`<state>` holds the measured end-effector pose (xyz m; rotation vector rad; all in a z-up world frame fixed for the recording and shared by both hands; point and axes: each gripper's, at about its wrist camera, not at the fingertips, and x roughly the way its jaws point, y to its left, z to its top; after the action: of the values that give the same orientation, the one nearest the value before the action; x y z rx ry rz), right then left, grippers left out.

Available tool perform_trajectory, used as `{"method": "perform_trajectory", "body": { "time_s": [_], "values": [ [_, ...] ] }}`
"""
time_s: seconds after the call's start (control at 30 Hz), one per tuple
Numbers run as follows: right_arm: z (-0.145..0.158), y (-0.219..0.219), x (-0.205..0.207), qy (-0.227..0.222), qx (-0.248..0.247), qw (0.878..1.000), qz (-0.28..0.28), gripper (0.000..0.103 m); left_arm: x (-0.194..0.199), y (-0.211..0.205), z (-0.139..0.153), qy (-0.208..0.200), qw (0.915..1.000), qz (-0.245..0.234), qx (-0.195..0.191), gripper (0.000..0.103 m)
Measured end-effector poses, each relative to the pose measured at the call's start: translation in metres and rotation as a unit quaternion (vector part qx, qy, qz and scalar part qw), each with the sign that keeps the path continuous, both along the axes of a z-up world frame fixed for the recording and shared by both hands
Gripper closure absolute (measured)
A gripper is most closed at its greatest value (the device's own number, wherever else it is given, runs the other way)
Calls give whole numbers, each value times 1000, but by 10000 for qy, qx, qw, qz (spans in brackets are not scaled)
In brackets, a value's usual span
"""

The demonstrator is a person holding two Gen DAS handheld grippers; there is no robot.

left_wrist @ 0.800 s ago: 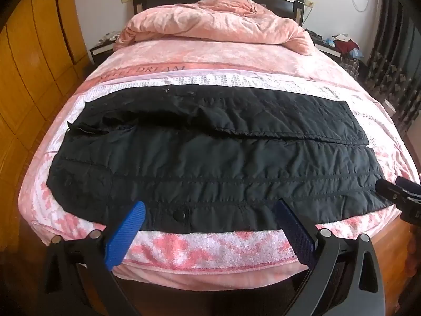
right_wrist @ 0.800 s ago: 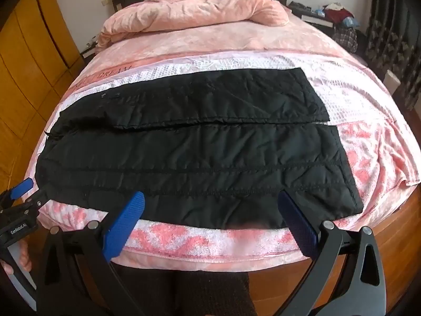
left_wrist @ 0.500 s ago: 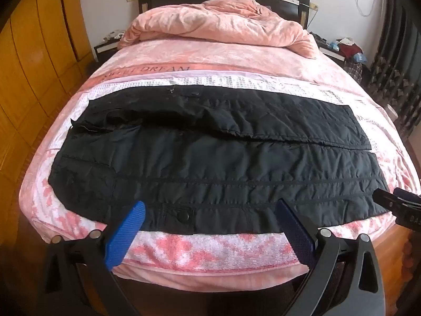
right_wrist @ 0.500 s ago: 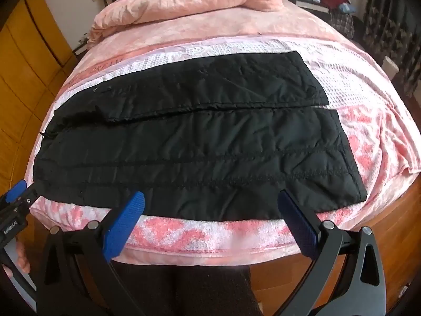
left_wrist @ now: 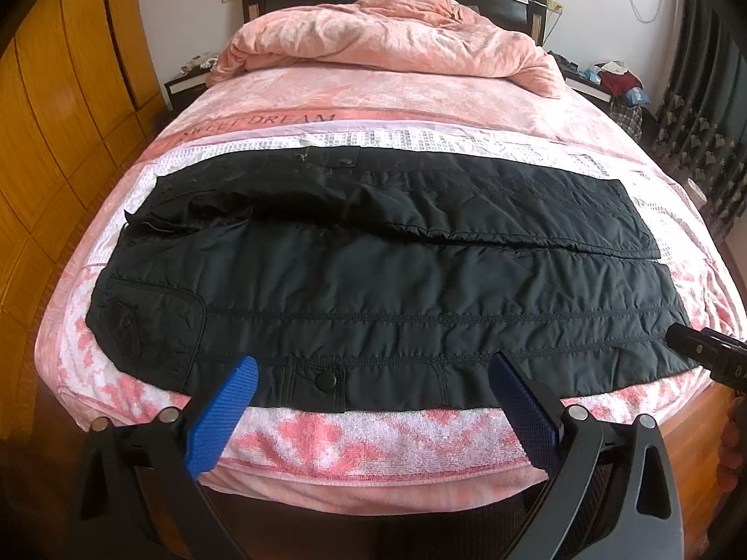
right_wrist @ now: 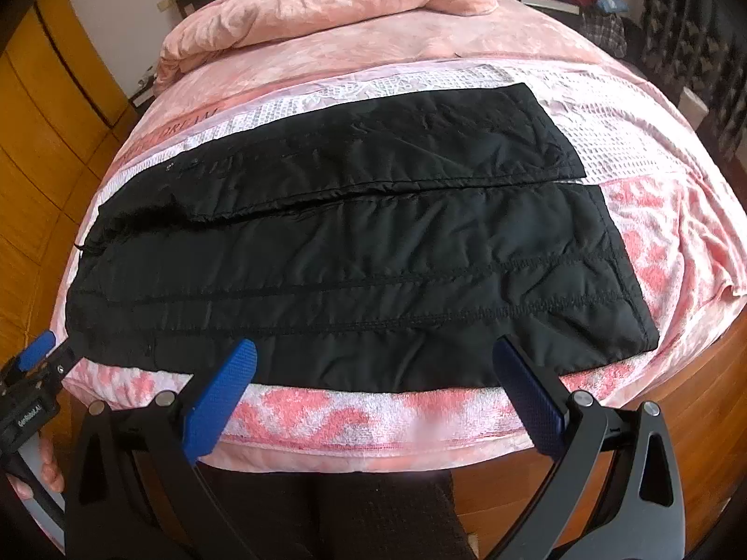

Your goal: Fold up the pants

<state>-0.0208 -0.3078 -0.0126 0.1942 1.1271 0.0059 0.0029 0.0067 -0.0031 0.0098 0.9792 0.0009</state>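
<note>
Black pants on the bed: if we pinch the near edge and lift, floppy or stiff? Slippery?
Probably floppy: the pants lie flat and wrinkled, so the unpinched cloth would likely sag. The quilted stitching suggests light padding, so they are probably bulky but not heavy. The faint sheen hints that the shell is slick against the towel.

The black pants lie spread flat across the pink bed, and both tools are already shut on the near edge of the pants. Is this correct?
Not quite. The black pants do lie spread flat across the pink bed, but neither tool grips them. In the left wrist view the left tool is open, and in the right wrist view the right tool is open too, both at the near edge.
</note>
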Motion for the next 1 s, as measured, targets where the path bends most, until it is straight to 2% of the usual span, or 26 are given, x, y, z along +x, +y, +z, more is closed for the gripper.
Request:
{"method": "perform_trajectory", "body": {
  "time_s": [1.0],
  "values": [
    [-6,-1,3,38,96,9999,31,2,2,-2,-3,26,9999,35,93,4]
  ]
}}
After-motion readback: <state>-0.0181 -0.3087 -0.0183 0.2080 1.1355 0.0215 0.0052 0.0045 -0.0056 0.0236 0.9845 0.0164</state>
